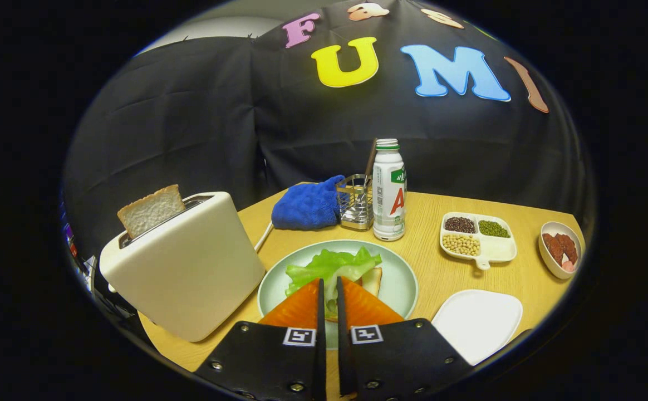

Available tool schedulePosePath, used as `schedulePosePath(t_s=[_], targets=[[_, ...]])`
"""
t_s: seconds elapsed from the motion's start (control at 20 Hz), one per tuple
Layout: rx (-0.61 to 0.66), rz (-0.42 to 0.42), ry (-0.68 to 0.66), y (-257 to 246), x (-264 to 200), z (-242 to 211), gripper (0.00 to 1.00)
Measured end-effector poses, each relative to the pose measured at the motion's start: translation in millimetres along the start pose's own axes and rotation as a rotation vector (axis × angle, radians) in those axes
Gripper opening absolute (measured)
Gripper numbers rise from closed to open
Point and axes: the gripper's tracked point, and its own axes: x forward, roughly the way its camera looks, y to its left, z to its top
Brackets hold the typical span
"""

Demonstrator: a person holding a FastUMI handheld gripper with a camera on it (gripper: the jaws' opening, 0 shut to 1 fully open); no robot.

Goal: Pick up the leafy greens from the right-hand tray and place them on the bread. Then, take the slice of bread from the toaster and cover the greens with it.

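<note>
The leafy greens (332,263) lie spread over a slice of bread (373,278) on a pale green plate (403,281), just ahead of my fingers. My gripper (329,280) stands low over the plate with its fingers drawn close together, a strip of the leaf caught in the narrow gap between them. To the left of the plate stands a cream toaster (190,267), and a slice of bread (150,210) sticks up out of its slot. A white tray (477,323) sits bare to the right of my fingers.
Beyond the plate stand a white bottle (389,192), a metal utensil holder (356,207) and a blue cloth (307,207). To the right are a divided dish of beans (477,236) and a small bowl (560,248) near the table's edge.
</note>
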Motion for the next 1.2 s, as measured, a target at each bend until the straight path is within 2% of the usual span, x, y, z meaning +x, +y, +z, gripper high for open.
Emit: schedulePosePath(t_s=[0.05,0.15,0.25,0.5,0.9,1.1,1.2], targets=[[-0.009,0.002,-0.002,1,-1,0,0.27],[-0.039,-0.024,-0.013,-3,-5,3,0.52],[-0.063,-0.052,-0.029,-6,-10,6,0.66],[-0.027,-0.042,-0.091,9,-33,14,0.67],[-0.08,-0.097,-0.346,76,-87,52,0.67],[-0.049,-0.061,-0.333,112,-82,46,0.66],[-0.031,-0.083,-0.343,122,-82,49,0.67]])
